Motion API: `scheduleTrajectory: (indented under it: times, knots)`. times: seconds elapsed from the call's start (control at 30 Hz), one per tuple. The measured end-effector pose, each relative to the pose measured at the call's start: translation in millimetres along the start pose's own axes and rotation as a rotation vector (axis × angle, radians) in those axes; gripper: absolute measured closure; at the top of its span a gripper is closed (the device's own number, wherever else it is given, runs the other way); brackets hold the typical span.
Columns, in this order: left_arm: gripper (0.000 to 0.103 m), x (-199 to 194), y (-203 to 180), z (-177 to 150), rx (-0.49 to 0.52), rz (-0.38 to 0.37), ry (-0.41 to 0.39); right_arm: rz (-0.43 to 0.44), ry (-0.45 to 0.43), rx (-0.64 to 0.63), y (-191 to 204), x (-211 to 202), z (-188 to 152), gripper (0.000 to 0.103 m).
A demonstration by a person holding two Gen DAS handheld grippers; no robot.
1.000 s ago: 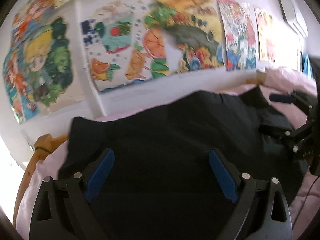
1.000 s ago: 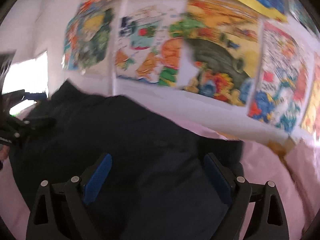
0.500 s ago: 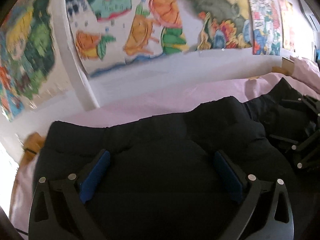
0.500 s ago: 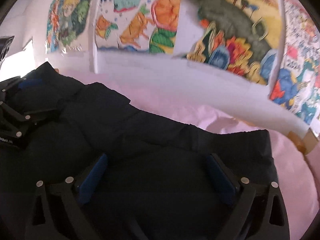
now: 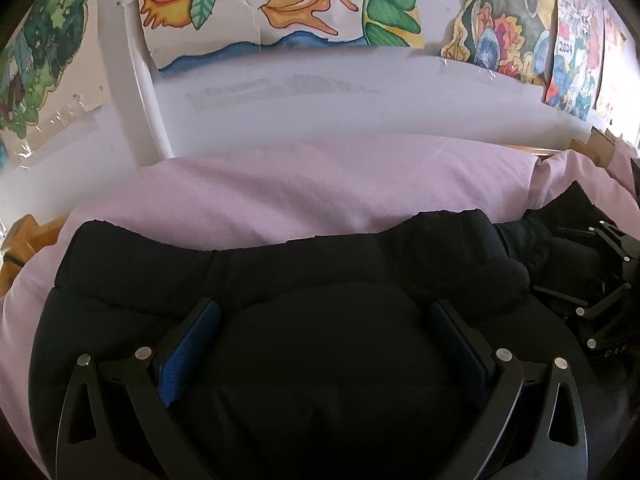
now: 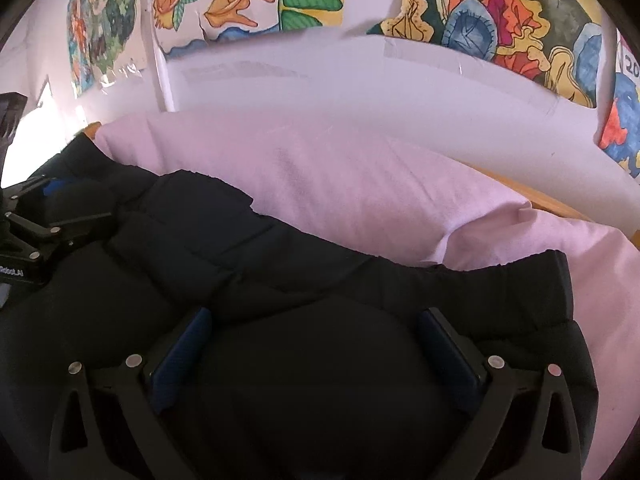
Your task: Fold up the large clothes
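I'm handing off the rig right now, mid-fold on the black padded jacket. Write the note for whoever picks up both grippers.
Left hand-held gripper: jaws wide, having just opened out; it sits over the black padded jacket with padding bulging between the pads, no grip visible.
Right hand-held gripper: same, jaws just opened wide, low over the jacket's right part near its elastic hem.
The jacket lies on the pink bedsheet, along the wall with the paintings.
Done: a bulky layer appears laid across the jacket and let go.
Left: check the fold lies even, then likely fold again; how many folds remain cannot be told.
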State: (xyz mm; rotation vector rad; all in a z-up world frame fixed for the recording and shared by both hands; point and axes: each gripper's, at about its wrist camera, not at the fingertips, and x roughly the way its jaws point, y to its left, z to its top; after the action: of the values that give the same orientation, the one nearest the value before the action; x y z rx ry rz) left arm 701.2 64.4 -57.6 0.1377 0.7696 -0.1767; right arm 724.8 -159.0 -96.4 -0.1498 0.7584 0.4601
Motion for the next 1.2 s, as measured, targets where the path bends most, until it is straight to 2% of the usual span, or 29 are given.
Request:
scheduleTrajectory:
  times: [0.37,0.53,0.77,1.0,1.2]
  knots:
    - [0.001,-37.6,-10.4,-29.3,0.035,0.055,-0.137,-0.04,-0.103,-0.009,2.9,-27.1,-18.1,0.0]
    - [0.001,-44.6,-18.9,-31.7,0.039,0.044,-0.148,-0.016,-0.18,0.021,5.7,-46.0,-31.4,0.0]
    - [0.001,-60.3,-37.4,-27.8,0.035,0.128,-0.152,-0.053,-0.171,0.044,9.3,-65.6,-39.5,0.0]
    - [0.001,-79.5,-36.4,-30.2,0.017,0.136,-0.142,-0.094,-0.197,0.07,9.1,-92.9,-40.1,0.0]
    - [0.001,-95.2,-36.6,-33.7,0.025,0.158,-0.126,-0.112,-0.186,0.03,16.2,-106.9,-43.6,0.0]
